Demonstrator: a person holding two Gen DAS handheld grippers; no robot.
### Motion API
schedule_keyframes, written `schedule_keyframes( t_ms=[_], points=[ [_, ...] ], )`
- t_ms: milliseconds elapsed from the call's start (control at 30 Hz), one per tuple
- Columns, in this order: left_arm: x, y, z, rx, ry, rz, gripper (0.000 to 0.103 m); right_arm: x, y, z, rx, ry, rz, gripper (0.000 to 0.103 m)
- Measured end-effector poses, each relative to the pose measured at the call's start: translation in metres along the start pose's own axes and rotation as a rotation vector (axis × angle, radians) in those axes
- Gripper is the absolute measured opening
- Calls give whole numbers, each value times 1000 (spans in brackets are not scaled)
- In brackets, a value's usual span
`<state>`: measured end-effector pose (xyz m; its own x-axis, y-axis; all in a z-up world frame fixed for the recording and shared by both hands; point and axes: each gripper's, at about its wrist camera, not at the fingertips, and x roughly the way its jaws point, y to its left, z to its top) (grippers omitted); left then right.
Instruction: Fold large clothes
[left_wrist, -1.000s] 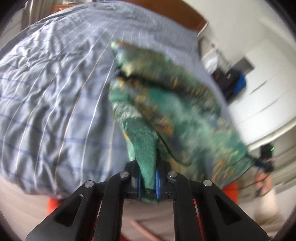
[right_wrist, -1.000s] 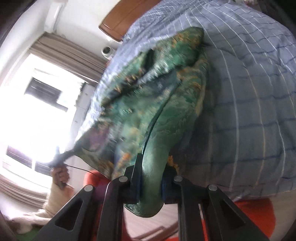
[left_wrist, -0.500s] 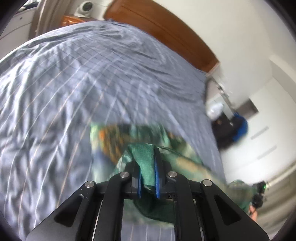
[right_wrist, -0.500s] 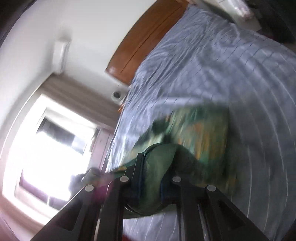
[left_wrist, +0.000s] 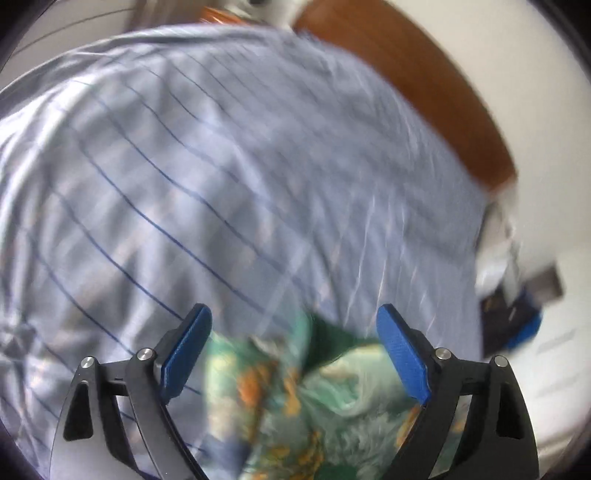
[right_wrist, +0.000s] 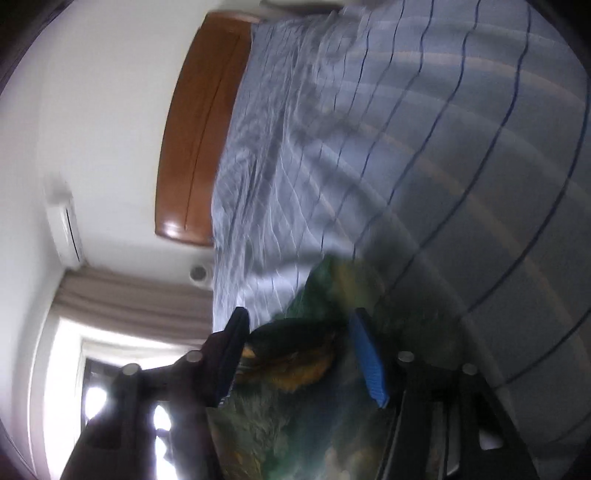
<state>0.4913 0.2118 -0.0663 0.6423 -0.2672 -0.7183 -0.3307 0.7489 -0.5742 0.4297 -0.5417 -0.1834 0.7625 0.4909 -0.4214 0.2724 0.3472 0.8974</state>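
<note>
A green garment with orange and pale print (left_wrist: 295, 398) lies bunched on the blue striped bedspread (left_wrist: 221, 184). My left gripper (left_wrist: 293, 314) is open, its blue pads (left_wrist: 188, 347) wide apart just above the cloth, holding nothing. In the right wrist view the same garment (right_wrist: 295, 362) lies under my right gripper (right_wrist: 299, 317), which is also open with the cloth loose between its pads (right_wrist: 365, 358). Both views are blurred by motion.
The wooden headboard (left_wrist: 424, 92) runs along the far end of the bed, also in the right wrist view (right_wrist: 195, 140). A dark and blue bag (left_wrist: 517, 317) sits off the bed's right side. A curtained window (right_wrist: 110, 350) and wall air conditioner (right_wrist: 64, 232) are at the left.
Both grippers carried the garment forward over the bed, then opened and let it go. One second ago each was shut on a green edge; now the cloth lies loose below them.
</note>
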Motion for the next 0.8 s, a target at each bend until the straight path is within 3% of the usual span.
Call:
schedule_keyframes(
  t_ms=[100,200,267,333,367,400,467,500,533,600,633,667,733,800],
  points=[
    [-40,6,4,24,-44,-32,91,-37,27,15,-109,-76,-38,64],
    [-65,-19,-24,234,-14,-26,92,-54,89,2,-365,9,-86,64],
    [-74,-37,-59,390,4,-6,93,-53,132,-39,-559,153,-74,64],
    [-83,-47,-96,501,14,8,93,-33,167,-106,-680,406,14,64],
    [-84,-50,-114,535,25,4,93,-25,172,-130,-690,490,53,64],
    [-84,-53,-130,560,43,-7,93,-5,179,-171,-682,637,109,64],
    [-81,-59,-155,593,73,-21,93,26,179,-217,-668,755,125,61],
    [-80,-63,-169,617,82,-26,93,48,177,-235,-688,772,84,61],
    [-80,-68,-180,645,92,-25,93,82,169,-247,-730,739,-28,54],
    [-77,-77,-197,702,98,-3,93,133,148,-238,-716,634,-205,32],
    [-74,-85,-208,735,94,8,94,147,140,-231,-681,595,-226,17],
    [-71,-90,-215,757,93,11,95,155,132,-222,-623,558,-219,11],
    [-58,-104,-227,812,69,41,97,163,119,-204,-462,499,-149,10],
    [-37,-116,-232,874,21,108,97,158,119,-199,-404,479,-124,10]
  ],
)
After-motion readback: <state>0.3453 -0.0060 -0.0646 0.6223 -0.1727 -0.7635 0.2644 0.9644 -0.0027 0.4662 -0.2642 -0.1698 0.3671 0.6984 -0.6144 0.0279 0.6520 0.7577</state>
